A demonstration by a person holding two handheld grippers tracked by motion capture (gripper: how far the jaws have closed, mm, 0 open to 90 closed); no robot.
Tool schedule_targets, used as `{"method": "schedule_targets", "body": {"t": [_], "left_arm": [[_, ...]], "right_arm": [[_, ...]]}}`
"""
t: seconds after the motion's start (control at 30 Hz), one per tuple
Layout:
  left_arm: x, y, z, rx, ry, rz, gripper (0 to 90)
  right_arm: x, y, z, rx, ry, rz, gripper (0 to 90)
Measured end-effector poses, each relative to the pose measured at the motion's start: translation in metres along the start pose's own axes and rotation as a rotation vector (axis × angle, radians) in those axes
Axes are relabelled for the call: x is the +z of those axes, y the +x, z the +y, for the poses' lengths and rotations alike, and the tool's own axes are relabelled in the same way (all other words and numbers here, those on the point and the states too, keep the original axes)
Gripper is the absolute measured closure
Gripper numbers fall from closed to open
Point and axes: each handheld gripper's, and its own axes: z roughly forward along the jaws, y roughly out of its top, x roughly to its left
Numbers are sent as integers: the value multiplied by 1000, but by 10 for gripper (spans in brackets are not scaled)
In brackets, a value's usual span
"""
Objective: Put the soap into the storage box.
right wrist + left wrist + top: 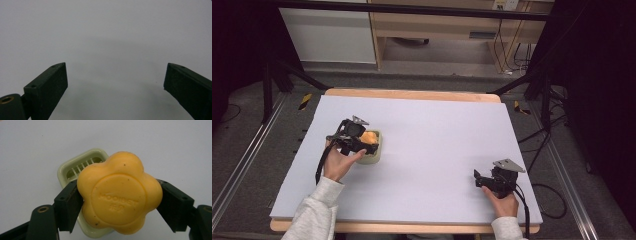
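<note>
Person wears a light grey, heathered sweatshirt, ribbed cuffs at both wrists; the left sleeve point(314, 212) shows to the forearm, the right cuff point(506, 227) sits at the frame's bottom edge. Left gripper point(362, 143): black body, flat grey three-cornered plate on top, black cable trailing back along the forearm; its wedge-shaped matte black jaws carry small round screw holes and a brass-coloured pivot bushing. Right gripper point(478, 176): same black build, grey triangular plate, black cable looping off the table edge, brass bushing at one jaw pivot.

Left tongs point(117, 202) clamped on a load, right tongs point(116, 85) spread wide, resting low.
</note>
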Motion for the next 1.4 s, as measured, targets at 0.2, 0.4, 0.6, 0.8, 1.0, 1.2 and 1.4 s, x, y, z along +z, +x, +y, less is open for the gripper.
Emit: {"method": "schedule_targets", "body": {"t": [0.2, 0.4, 0.6, 0.8, 1.0, 1.2, 1.4], "left_arm": [[8, 3, 1, -14, 17, 12, 261], [12, 8, 2, -19, 30, 23, 260], [18, 11, 0, -24, 46, 26, 261], [25, 14, -3, -29, 65, 35, 261], [29, 15, -5, -31, 79, 33, 261], [33, 15, -6, -28, 94, 39, 261], [39, 17, -9, -28, 113, 45, 261]], "right_arm": [[0, 0, 0, -1, 0, 1, 56], [0, 0, 0, -1, 0, 1, 56], [0, 0, 0, 0, 0, -1, 57], [0, 0, 0, 0, 0, 0, 57], [0, 0, 0, 0, 0, 0, 57], [0, 0, 0, 3, 1, -1, 57], [0, 0, 0, -4, 0, -2, 57]]}}
